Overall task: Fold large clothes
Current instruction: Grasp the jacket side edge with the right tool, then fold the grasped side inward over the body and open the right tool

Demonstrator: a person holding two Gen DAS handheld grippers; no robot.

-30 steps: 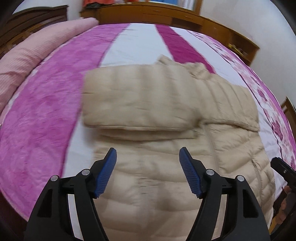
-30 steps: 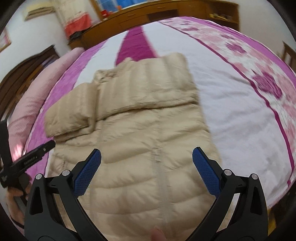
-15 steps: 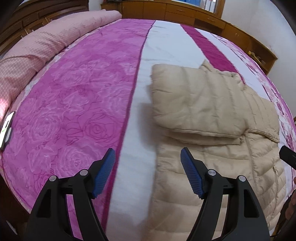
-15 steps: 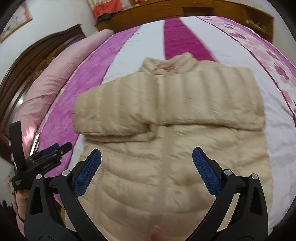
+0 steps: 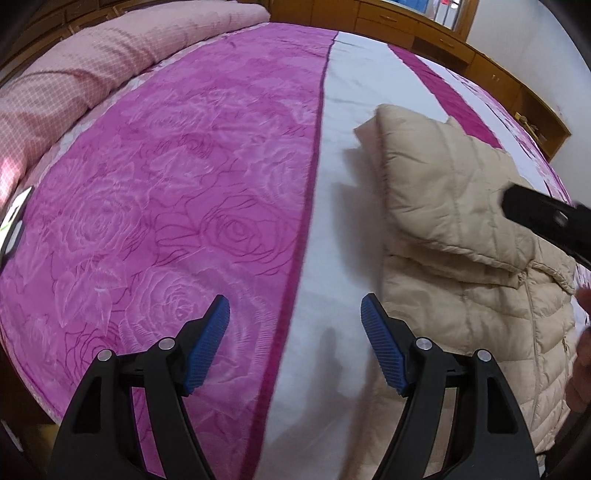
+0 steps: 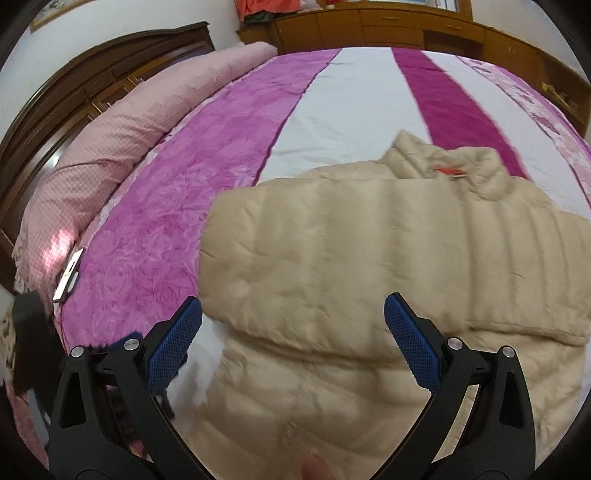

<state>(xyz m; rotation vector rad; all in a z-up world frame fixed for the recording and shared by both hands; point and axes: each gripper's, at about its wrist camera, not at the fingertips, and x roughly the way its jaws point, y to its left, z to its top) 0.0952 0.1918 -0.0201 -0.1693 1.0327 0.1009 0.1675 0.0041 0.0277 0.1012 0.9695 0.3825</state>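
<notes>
Centrally, the left gripper (image 5: 294,312) hovers with its blue-padded fingers (image 5: 207,341) spread wide and nothing between them, above the bedspread (image 5: 177,206), over the border where a magenta rose-patterned band meets a white band. Just beside its right finger lies the beige quilted jacket (image 5: 461,229), resting on the white band toward the right of that view, with a sleeve folded across the chest and the front zipper running down the lower body. A black part of the right gripper (image 5: 546,221) crosses the jacket at the right edge of the left wrist view. In the right wrist view, the right gripper (image 6: 293,319) is likewise spread wide and empty, poised over the jacket (image 6: 369,266) at the folded sleeve; its left finger (image 6: 173,343) sits over the jacket's left edge, the right one over the quilted body. The collar (image 6: 450,166), bearing a small orange tag (image 6: 448,171), points away toward the far end of the bed. Beyond, a pink checked pillow roll (image 6: 110,147) lies along the left side against a dark wooden headboard (image 6: 92,92). A phone-like device (image 6: 68,275) rests near the edge of the bedspread beside the pillow roll. Light wooden cabinets (image 6: 406,29) line the far wall.
</notes>
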